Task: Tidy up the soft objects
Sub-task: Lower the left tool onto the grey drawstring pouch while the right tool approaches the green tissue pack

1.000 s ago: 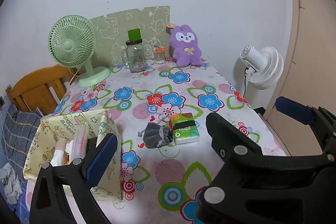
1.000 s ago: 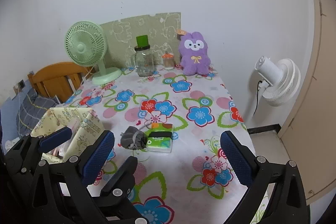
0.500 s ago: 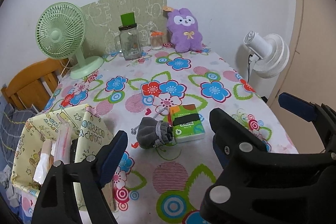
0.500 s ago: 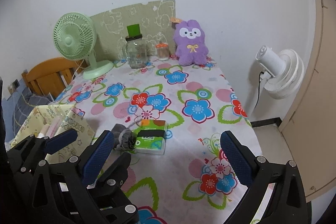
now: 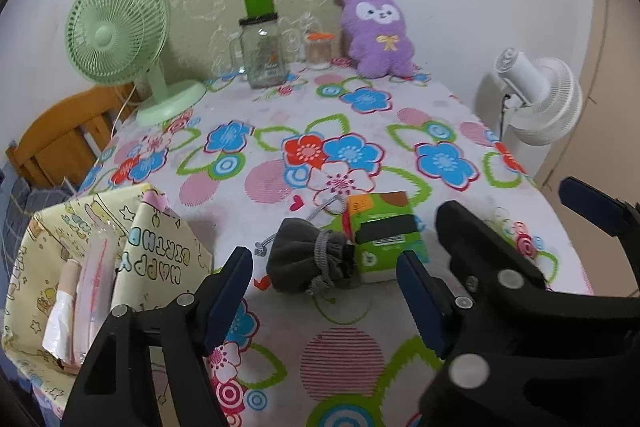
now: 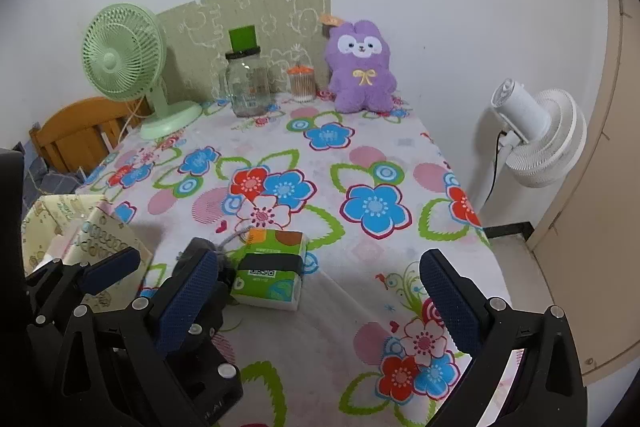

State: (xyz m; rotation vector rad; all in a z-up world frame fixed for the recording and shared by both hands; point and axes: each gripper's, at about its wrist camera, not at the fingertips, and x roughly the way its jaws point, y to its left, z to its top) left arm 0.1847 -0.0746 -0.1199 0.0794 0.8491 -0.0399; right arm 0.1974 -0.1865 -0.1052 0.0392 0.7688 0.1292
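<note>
- Looking along the left wrist view, the left gripper (image 5: 324,291) stands wide open and holds nothing; its blue-padded fingers (image 5: 228,295) flank a grey drawstring pouch (image 5: 310,255) lying on the flowered tablecloth (image 5: 340,351).
- The pouch touches a green tissue pack (image 5: 386,239) on its right, so the pack crowds that side of the pouch.
- To the left sits a yellow fabric basket (image 5: 156,259) printed with "HAPPY BIRTHDAY", with wrapped items standing inside it; it is near the left finger.
- The right gripper's black frame (image 5: 520,291) fills the lower right of this view and hides part of the table there.
- At the far end stand a green desk fan (image 5: 120,39), a glass jar (image 5: 264,55) with a green lid, a small container with an orange lid (image 5: 319,51) and a purple plush bunny (image 5: 380,31); a white fan (image 5: 536,99) stands beyond the table's right edge.
- In the right wrist view, the right gripper (image 6: 320,291) is also spread wide and empty, above the table's near end.
- Here the pouch (image 6: 198,247) is mostly hidden behind the right gripper's left finger and the left gripper's body (image 6: 160,327), while the tissue pack (image 6: 272,267) shows in full with a printed code on its dark band.
- This view shows only a corner of the basket (image 6: 60,227), and more floor beside the white fan (image 6: 540,135).
- The bunny (image 6: 360,67) sits upright against the wall, well apart from both grippers.
</note>
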